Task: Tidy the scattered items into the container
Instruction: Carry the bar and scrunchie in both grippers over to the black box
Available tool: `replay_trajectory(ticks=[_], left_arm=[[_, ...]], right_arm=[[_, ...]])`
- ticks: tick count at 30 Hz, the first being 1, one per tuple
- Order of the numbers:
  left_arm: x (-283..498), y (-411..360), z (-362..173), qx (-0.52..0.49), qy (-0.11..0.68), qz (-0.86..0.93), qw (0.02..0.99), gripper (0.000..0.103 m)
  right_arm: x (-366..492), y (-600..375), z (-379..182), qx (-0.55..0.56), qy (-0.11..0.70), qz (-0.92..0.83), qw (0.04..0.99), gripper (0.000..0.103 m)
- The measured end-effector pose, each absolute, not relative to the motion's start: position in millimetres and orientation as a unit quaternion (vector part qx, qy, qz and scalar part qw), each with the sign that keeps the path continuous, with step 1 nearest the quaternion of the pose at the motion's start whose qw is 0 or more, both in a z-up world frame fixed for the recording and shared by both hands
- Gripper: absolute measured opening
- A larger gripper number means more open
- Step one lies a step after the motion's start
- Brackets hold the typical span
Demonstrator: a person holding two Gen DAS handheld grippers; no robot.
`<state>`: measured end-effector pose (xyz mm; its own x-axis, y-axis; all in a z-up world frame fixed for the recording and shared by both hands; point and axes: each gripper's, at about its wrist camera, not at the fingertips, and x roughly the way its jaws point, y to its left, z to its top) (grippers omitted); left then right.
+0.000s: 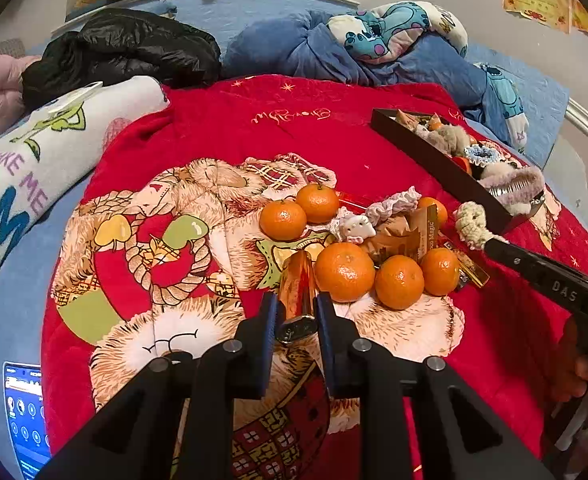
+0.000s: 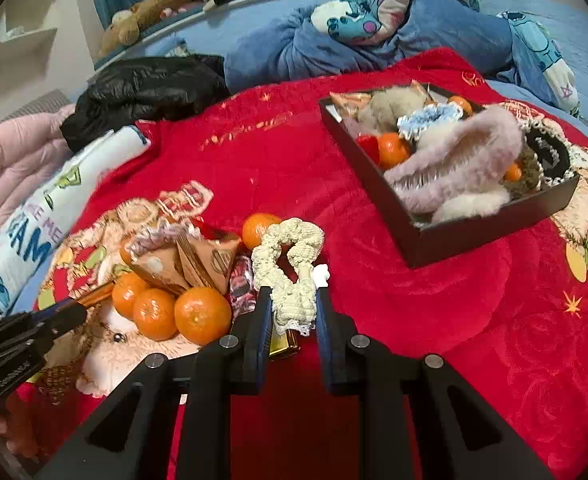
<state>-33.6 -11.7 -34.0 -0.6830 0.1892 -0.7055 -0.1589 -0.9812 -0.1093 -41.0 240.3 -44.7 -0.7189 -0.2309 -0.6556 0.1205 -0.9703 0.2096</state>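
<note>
- Left wrist view, far left: a lit phone screen (image 1: 26,412) lies at the bed's edge, and a white printed pillow (image 1: 34,168) leans beside the red blanket (image 1: 222,128), with a black jacket (image 1: 122,46) heaped behind it.
- Middle: the left gripper (image 1: 296,312) is pinching a shiny orange-gold wrapped stick (image 1: 297,288), both pads pressed against its sides, its metallic end poking out toward the camera.
- Just right of that stick, three mandarins (image 1: 344,272) crowd in a row, the nearest almost touching the wrapper; two more sit behind, beside a small white cat-figure hair tie (image 1: 356,228) and brown snack packets (image 1: 410,232).
- Far right: the black tray (image 1: 426,156) stands on the blanket, already stuffed with fuzzy scrunchies and wrapped snacks.
- Right wrist view, left edge: the other tool's black fingers reach into the pile by the mandarins (image 2: 202,314).
- Middle: the right gripper (image 2: 294,306) is clamped on a cream crocheted scrunchie (image 2: 290,256), which loops up ahead of the fingers; a gold wrapper (image 2: 284,344) lies under it, and a red-and-white candy (image 2: 242,284) sits just to its left.
- Right: the tray (image 2: 454,236) sits well apart from the pile, with bare blanket between them; a pale pink furry hair clip (image 2: 466,160) is piled high across its contents.
</note>
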Motion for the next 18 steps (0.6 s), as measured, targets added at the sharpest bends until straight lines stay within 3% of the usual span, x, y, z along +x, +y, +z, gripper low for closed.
replay_trajectory(ticks=[18], left_arm=[[-13,-12,-17,-0.364,-0.041,0.925,0.099,0.02]], right_arm=[[-17,248,-26,0.328,-0.095,-0.935,0.096,0.02]])
